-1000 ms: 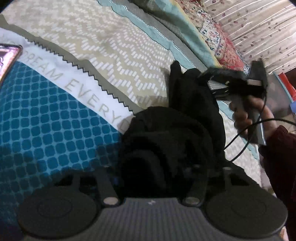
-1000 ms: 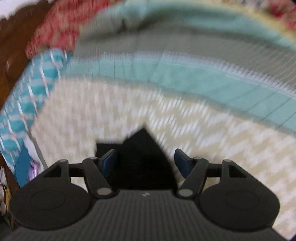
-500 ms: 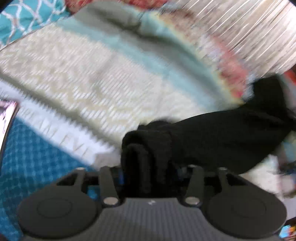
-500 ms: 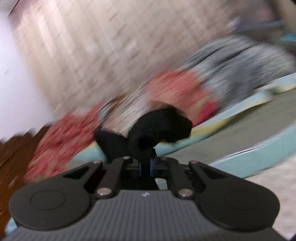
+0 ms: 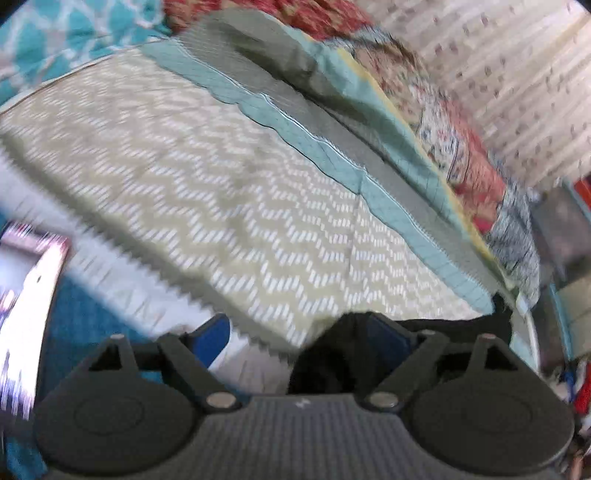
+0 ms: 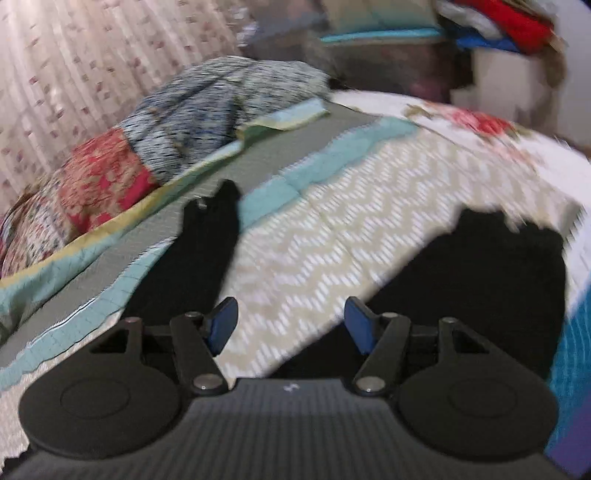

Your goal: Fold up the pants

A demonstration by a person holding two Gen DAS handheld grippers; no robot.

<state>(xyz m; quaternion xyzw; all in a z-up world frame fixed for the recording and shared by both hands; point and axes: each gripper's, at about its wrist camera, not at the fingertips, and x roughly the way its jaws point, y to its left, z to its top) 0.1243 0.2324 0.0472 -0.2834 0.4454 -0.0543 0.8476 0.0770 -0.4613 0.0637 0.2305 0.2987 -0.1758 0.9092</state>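
The black pants [image 6: 487, 288] lie spread on the bed; in the right wrist view one part stretches up at the left [image 6: 199, 254] and a wider part lies at the right. My right gripper [image 6: 291, 325] is open and empty above the chevron bedspread between the two parts. In the left wrist view the pants [image 5: 332, 358] show as a black bunch by the right finger [image 5: 388, 341]. My left gripper [image 5: 299, 339] is open, and the cloth lies under and beside its right finger, not pinched.
The bed carries a beige chevron bedspread [image 5: 221, 177] with a teal border [image 5: 332, 158]. A patchwork quilt [image 6: 110, 177] is bunched along the far side by a curtain [image 6: 74, 55]. A pile of clothes [image 6: 498, 22] sits beyond the bed. A bright object [image 5: 26, 295] lies at the left.
Both grippers were shut on the black pants half a second ago and have opened. The pants have dropped onto the bed and lie spread out.
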